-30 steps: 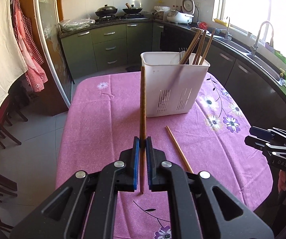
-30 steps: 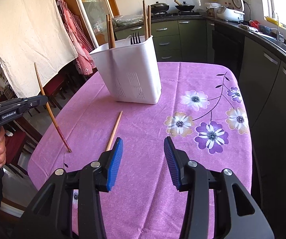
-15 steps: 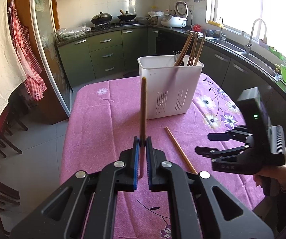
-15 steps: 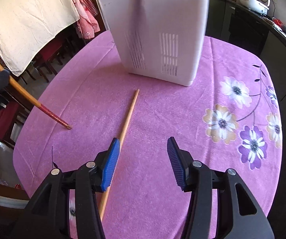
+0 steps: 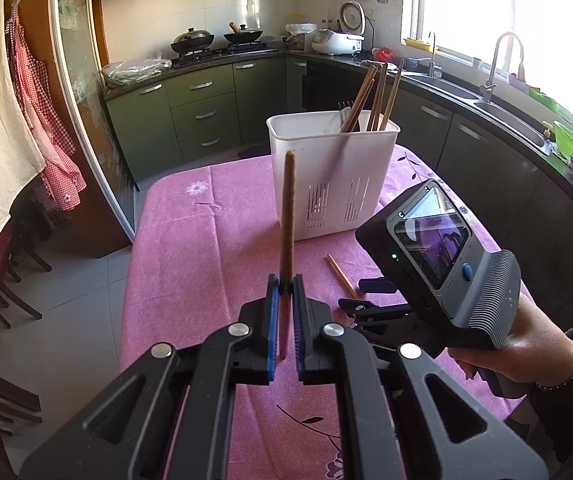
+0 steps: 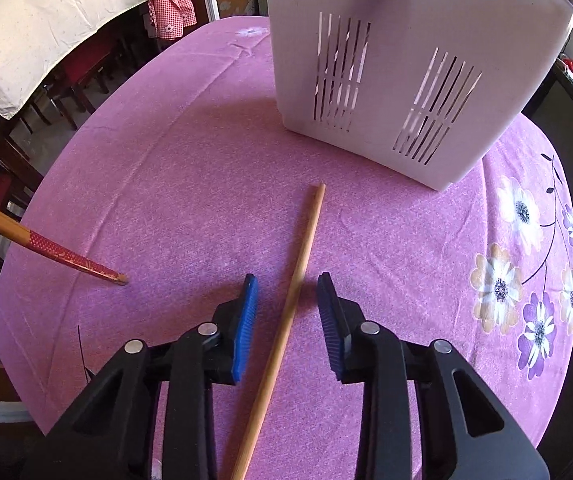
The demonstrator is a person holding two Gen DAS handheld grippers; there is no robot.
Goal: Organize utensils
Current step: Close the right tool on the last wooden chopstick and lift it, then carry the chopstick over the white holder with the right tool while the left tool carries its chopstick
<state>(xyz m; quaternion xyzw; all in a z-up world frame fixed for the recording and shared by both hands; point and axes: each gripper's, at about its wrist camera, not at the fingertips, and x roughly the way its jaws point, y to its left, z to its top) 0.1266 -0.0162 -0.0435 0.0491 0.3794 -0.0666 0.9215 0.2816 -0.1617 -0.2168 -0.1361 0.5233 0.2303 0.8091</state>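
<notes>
Since earlier frame I have brought right gripper [image 6: 287, 286] down over loose chopstick [image 6: 291, 304] lying on table [image 6: 166, 168]; fingers [image 6: 246, 312] closing, chopstick between them, pads not yet touching it. Left gripper [image 5: 283, 300] unmoved, fingers pinching second chopstick [image 5: 287, 208] upright. White utensil holder [image 5: 328, 184] beyond, on pink floral tablecloth, carrying more chopsticks [image 5: 370, 100]. Person's hand [image 5: 522, 348] grips right unit.

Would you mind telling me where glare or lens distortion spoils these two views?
Left wrist view: the window is blown out white, and the door frame bows from fisheye. Right wrist view: evenly lit, but the caddy bulges.
</notes>
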